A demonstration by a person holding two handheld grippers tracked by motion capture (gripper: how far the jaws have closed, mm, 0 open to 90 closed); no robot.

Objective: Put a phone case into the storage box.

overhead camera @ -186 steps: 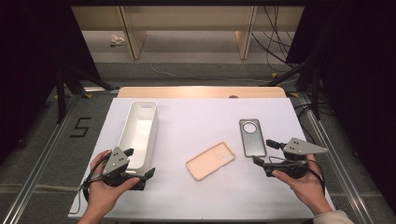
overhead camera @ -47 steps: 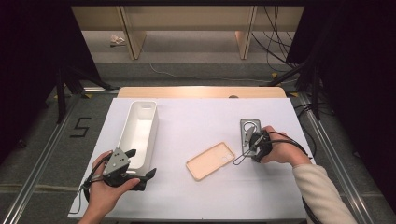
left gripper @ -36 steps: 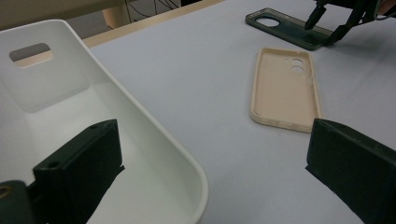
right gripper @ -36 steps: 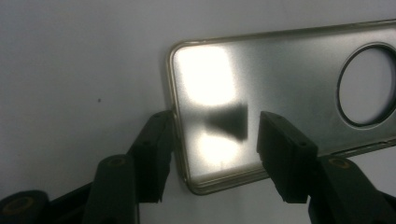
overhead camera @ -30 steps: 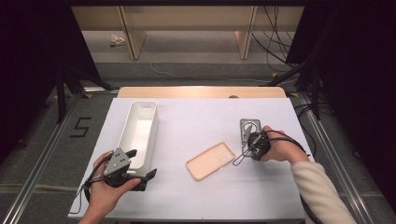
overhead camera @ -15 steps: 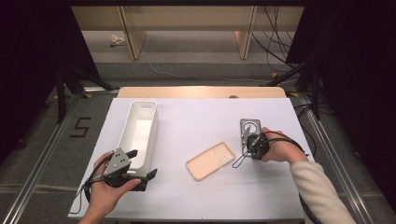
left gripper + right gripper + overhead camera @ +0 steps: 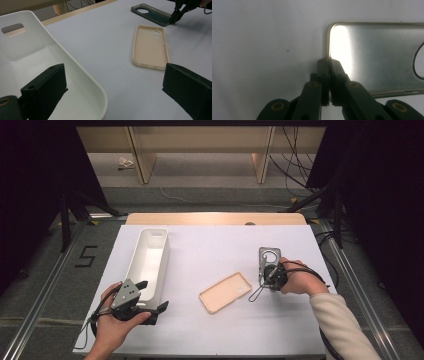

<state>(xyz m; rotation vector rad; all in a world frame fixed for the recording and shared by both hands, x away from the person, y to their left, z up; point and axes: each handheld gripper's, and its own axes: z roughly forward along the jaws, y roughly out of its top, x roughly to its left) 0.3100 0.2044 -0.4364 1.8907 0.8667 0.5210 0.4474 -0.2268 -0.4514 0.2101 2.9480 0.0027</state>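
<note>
A grey phone case (image 7: 269, 256) lies flat at the right of the white table. My right gripper (image 7: 264, 273) points down at its near end. In the right gripper view the right gripper (image 7: 329, 62) has its jaws pinched on the grey phone case's (image 7: 374, 55) short rim; they have just been closing on that rim. A beige phone case (image 7: 226, 292) lies open side up at mid-table. My left gripper (image 7: 151, 296) rests open at the front left, one jaw over the white bin (image 7: 150, 262). In its own view the left gripper (image 7: 116, 92) frames the beige case (image 7: 150, 48).
The long white bin (image 7: 30, 50) stands along the left side with a handle hole in its far wall. A wooden strip (image 7: 215, 218) borders the table's far edge. Metal rails run down both sides of the table.
My right hand has come from the table's front right to the grey case's near end and has stayed there over the last second. The left hand has kept still.
</note>
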